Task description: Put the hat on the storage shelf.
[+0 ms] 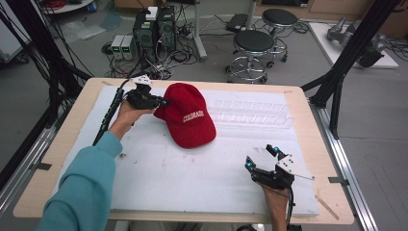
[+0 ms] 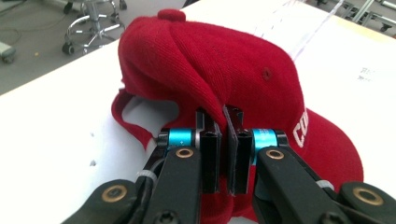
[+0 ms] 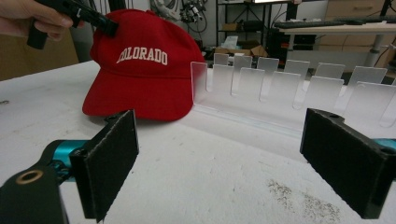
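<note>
Wooden table (image 1: 317, 144), white foam sheet (image 1: 192, 178), red cap (image 1: 190, 118), clear rack (image 1: 250, 111)

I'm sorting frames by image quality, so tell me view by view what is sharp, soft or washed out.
High view: even light, the red cap sharp, the clear rack nearly lost against the white table cover. Left gripper view: left gripper and pinched cap fabric crisp, far table bright. Right gripper view: right gripper pads near and slightly soft, cap lettering readable.

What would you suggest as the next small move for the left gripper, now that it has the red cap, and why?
Probably lift the red cap a little and carry it toward the clear slotted rack. The left gripper is shut on a fold at the cap's back while the brim rests on the white mat. The right gripper waits open, apart from the cap.
</note>
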`<state>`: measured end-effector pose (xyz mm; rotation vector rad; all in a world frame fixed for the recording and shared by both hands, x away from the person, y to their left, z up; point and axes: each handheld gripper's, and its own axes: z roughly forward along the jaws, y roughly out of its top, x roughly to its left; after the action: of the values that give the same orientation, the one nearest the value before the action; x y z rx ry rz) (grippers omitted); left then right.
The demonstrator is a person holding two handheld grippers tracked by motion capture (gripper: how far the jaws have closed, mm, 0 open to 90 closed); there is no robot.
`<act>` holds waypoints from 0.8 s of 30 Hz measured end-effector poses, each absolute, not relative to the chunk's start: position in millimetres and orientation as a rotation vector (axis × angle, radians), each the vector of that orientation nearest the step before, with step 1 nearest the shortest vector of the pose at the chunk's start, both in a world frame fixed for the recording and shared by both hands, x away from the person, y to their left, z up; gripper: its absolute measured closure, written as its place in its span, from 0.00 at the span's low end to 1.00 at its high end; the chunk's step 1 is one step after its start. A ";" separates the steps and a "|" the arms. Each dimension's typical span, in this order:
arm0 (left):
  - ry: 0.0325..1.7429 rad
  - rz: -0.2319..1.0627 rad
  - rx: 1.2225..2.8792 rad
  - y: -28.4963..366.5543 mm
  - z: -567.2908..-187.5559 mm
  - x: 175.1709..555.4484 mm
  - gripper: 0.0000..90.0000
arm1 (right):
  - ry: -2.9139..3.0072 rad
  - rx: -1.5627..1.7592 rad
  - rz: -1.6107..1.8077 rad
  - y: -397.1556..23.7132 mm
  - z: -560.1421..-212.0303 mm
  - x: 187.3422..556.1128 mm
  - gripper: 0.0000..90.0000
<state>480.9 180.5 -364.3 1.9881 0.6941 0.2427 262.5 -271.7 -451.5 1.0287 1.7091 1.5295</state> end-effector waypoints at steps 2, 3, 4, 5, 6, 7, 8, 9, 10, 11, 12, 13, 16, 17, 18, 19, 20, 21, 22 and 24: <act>0.688 0.257 1.981 179.6 -360.8 478.4 0.95 | 1.709 1.028 1.530 -271.7 -451.5 262.4 0.12; 0.688 0.257 1.981 179.6 -360.8 478.4 0.95 | 1.709 1.028 1.530 -271.7 -451.5 262.4 0.12; 0.685 0.259 1.977 179.6 -358.7 477.0 0.95 | 1.712 1.032 1.530 -271.3 -451.4 261.9 0.12; 0.684 0.263 1.975 179.7 -357.2 476.0 0.95 | 1.710 1.032 1.530 -271.2 -451.4 261.9 0.12; 0.682 0.268 1.974 180.1 -355.4 475.0 0.95 | 1.712 1.026 1.526 -271.5 -451.5 261.9 0.12; 0.684 0.277 1.969 180.5 -353.1 473.6 0.95 | 1.712 1.025 1.529 -271.2 -451.4 261.8 0.12; 0.685 0.281 1.968 181.0 -351.5 472.6 0.95 | 1.712 1.023 1.527 -271.2 -451.4 261.8 0.12; 0.681 0.288 1.967 181.5 -350.0 471.9 0.95 | 1.712 1.023 1.527 -271.3 -451.4 261.9 0.12; 0.681 0.288 1.967 181.5 -350.0 471.9 0.95 | 1.711 1.029 1.529 -271.1 -451.4 261.6 0.12; 0.686 0.318 1.966 183.1 -344.8 468.6 0.95 | 1.709 1.029 1.529 -271.3 -451.4 262.0 0.12; 0.689 0.329 1.964 183.2 -342.5 466.9 0.95 | 1.709 1.026 1.531 -271.8 -451.4 262.4 0.12; 0.686 0.342 1.969 183.5 -340.1 465.4 0.95 | 1.709 1.026 1.532 -271.9 -451.4 262.5 0.12; 0.690 0.359 1.972 182.1 -333.8 459.8 0.95 | 1.712 1.021 1.528 -271.4 -451.4 262.4 0.12; 0.687 0.371 1.977 181.4 -331.7 457.8 0.95 | 1.713 1.023 1.528 -271.2 -451.4 262.4 0.12; 0.688 0.378 1.974 180.2 -329.7 455.7 0.95 | 1.713 1.023 1.528 -271.2 -451.3 262.4 0.12; 0.684 0.383 1.975 179.0 -327.8 453.6 0.95 | 1.713 1.024 1.528 -271.3 -451.3 262.4 0.12; 0.680 0.396 1.978 177.7 -325.7 451.3 0.95 | 1.713 1.027 1.530 -271.2 -451.3 262.4 0.12; 0.675 0.402 1.979 176.4 -323.7 449.2 0.95 | 1.712 1.035 1.531 -271.3 -451.2 262.3 0.12; 0.675 0.402 1.979 176.4 -323.7 449.2 0.95 | 1.712 1.037 1.532 -271.4 -451.2 262.3 0.12; 0.667 0.406 1.978 173.2 -318.4 442.4 0.95 | 1.713 1.036 1.531 -271.8 -451.1 262.9 0.12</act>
<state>442.4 173.2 -318.4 1.9779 0.6667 0.4056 262.9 -271.8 -451.1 1.0361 1.7127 1.5307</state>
